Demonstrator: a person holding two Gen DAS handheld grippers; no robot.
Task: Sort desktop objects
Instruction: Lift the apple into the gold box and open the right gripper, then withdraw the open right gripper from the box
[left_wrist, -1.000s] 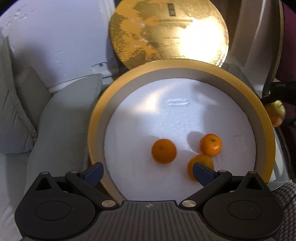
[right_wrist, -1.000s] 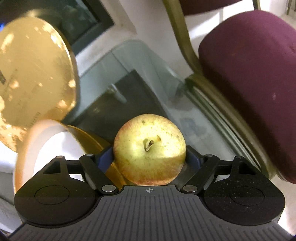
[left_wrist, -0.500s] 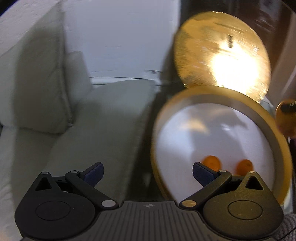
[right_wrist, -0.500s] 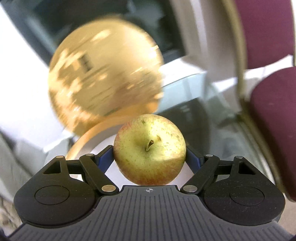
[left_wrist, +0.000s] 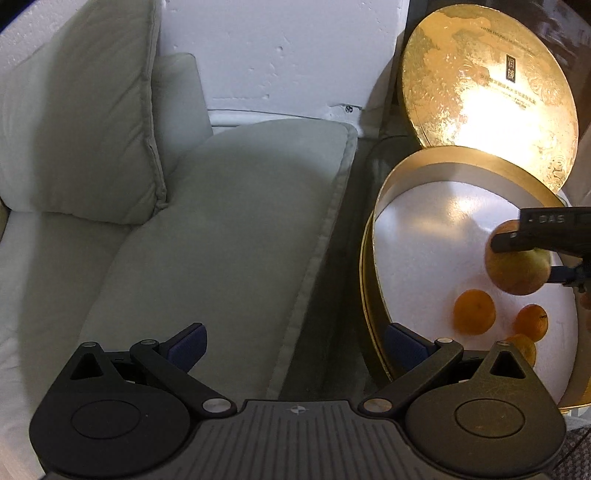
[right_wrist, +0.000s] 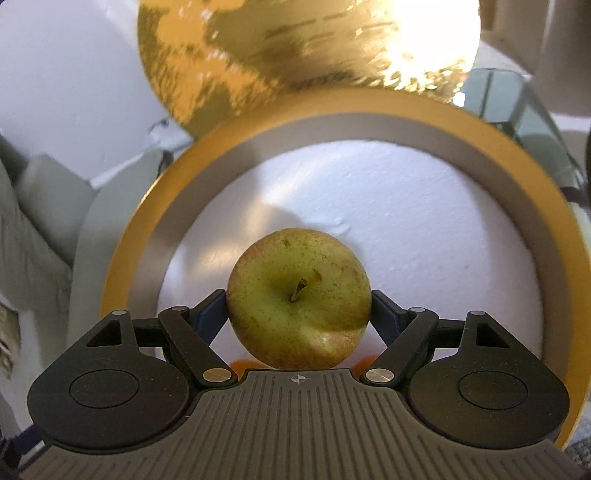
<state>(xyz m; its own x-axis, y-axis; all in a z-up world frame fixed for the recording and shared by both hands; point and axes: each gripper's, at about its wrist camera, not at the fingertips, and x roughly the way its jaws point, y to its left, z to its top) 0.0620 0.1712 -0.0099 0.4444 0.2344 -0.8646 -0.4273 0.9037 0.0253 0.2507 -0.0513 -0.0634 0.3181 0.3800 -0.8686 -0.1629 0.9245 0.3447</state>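
Apple: one, yellow-green with a red blush, stem facing the camera (right_wrist: 298, 299); it hangs above the white floor of the round box, over the side where the oranges lie, not touching the floor in the left wrist view (left_wrist: 517, 267).
Oranges: three (left_wrist: 474, 312), (left_wrist: 532, 322), (left_wrist: 522, 349), lying close together on the box floor; the third is partly hidden behind the left gripper's body. In the right wrist view only orange slivers show beneath the apple.
Round box: one, gold rim, grey inner wall (right_wrist: 155, 236), white foam floor; it stands on a glass tabletop.
Lid: one gold disc with dark print (left_wrist: 487, 92), propped upright behind the box against the white wall.
Cushions: two grey ones, a back cushion (left_wrist: 74, 110) and a seat cushion (left_wrist: 236, 229), beside the table.
Right gripper: (right_wrist: 298, 314) pointed steeply down into the box, both blue pads pressed on opposite sides of the apple, jaws about two-thirds spread around it.
Left gripper: (left_wrist: 295, 343) also tilted steeply down, jaws wide apart with nothing between them; it hangs over the gap between seat cushion and box, its right finger (left_wrist: 404, 345) overlapping the box rim in view.
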